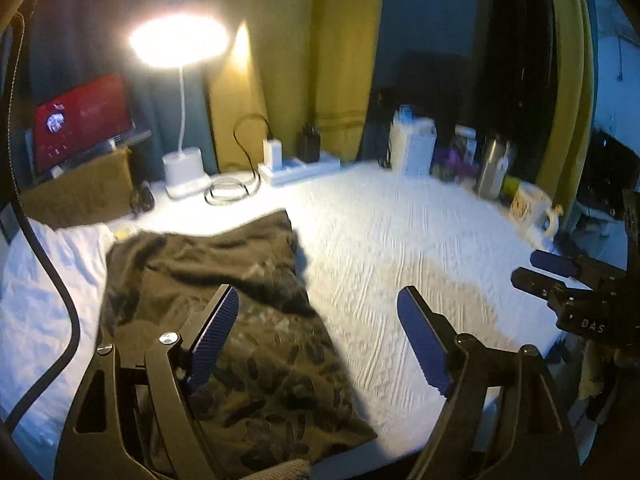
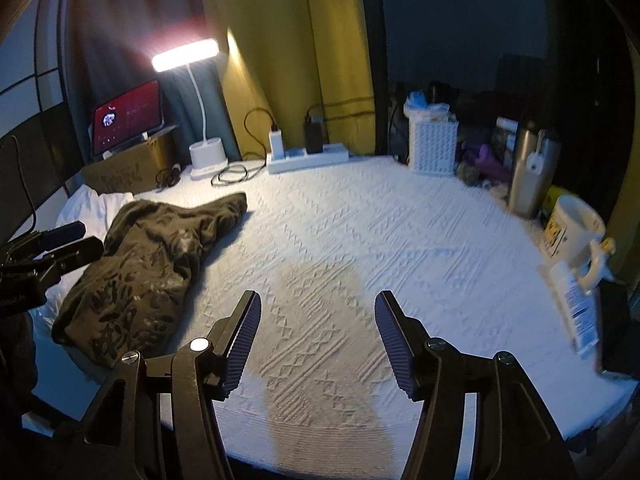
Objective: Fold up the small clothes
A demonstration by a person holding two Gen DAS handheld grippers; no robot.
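1. Left gripper: jaws spread wide, nothing between them, hanging above the table w/ its left finger over the dark garment.
2. Right gripper: jaws also parted & empty, over bare white cloth, well apart from the garment.
3. Garment: dark olive piece w/ a black leaf-like print, lying folded on the left side of the table; its far end is rumpled, one corner reaching toward the lamp. Not touched by either gripper.
4. Tablecloth: white, textured w/ a woven pattern, covers the table; a faint tan patch in front of the right gripper.
5. Back edge, left to right: tablet w/ red screen propped on a cardboard box, lit white desk lamp, power strip w/ chargers & a looped black cable.
6. Right side: white slotted basket, steel tumbler, white mug.
7. Behind: yellow curtains, dark window.
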